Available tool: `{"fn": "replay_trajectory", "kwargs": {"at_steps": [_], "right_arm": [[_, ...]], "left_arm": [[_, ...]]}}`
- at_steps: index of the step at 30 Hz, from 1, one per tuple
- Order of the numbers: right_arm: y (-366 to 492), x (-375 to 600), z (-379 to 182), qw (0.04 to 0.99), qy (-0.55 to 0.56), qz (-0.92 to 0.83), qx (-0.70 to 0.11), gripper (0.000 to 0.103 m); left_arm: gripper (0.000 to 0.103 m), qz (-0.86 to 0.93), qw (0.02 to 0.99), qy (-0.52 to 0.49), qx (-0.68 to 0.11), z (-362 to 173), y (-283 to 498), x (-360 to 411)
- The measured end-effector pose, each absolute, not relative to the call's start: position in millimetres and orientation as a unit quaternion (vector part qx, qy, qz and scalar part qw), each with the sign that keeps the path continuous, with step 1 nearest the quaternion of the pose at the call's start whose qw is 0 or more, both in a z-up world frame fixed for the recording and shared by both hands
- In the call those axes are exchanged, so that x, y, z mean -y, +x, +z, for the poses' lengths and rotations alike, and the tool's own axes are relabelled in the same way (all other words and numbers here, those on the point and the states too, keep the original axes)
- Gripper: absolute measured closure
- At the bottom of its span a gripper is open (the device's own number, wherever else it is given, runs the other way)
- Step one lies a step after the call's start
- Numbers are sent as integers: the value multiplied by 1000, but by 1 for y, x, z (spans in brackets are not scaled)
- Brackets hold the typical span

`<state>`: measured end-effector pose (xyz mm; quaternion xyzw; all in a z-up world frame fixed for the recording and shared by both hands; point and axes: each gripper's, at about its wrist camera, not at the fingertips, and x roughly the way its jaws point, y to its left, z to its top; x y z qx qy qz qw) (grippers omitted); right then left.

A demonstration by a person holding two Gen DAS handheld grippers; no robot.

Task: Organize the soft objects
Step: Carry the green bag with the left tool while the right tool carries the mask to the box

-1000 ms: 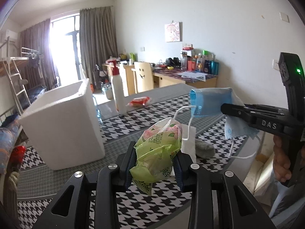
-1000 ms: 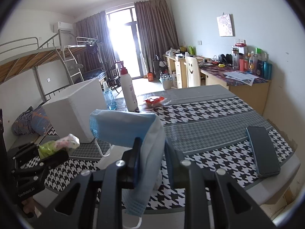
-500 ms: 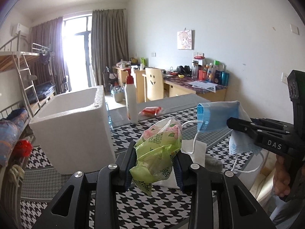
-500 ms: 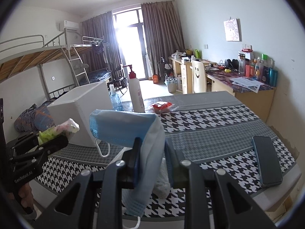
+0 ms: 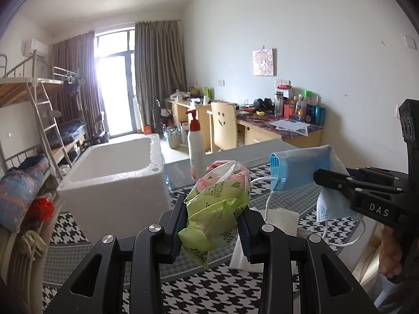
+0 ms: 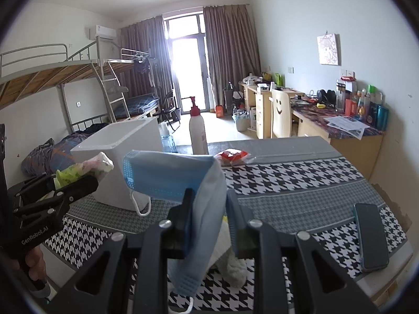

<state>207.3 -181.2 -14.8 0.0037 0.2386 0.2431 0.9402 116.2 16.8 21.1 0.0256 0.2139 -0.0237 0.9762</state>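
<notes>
Holding now: tissue pack (image 5: 217, 209) pinched in left gripper (image 5: 212, 225); face mask (image 6: 172, 180) nipped in right gripper (image 6: 209, 219), both aloft above table (image 6: 301, 183).
Handling: light, limp, crushable; mask best taken mid-fold.
Bin: foam box (image 5: 117, 175) at 10 o'clock.

Black hand-held gripper (image 5: 212, 229), silver screws, "DAS" marking

Dorm-style bedroom: grey metal bunk bed (image 6: 60, 78) with ladder on left, pale wooden desks (image 6: 348, 136) along right wall cluttered with bottles and papers, wooden chair with smiley-face back (image 6: 280, 116), long brown curtains (image 6: 230, 52) at balcony door, white wall air conditioner (image 6: 102, 32)
</notes>
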Motion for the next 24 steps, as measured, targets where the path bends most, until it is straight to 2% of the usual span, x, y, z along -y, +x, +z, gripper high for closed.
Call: {"fn": "replay_trajectory", "kwargs": {"at_steps": [24], "right_arm": [[223,154,9,940,-1,261,-220,75]], "left_arm": [[66,31,982,14,-187,53,139,-47]]}}
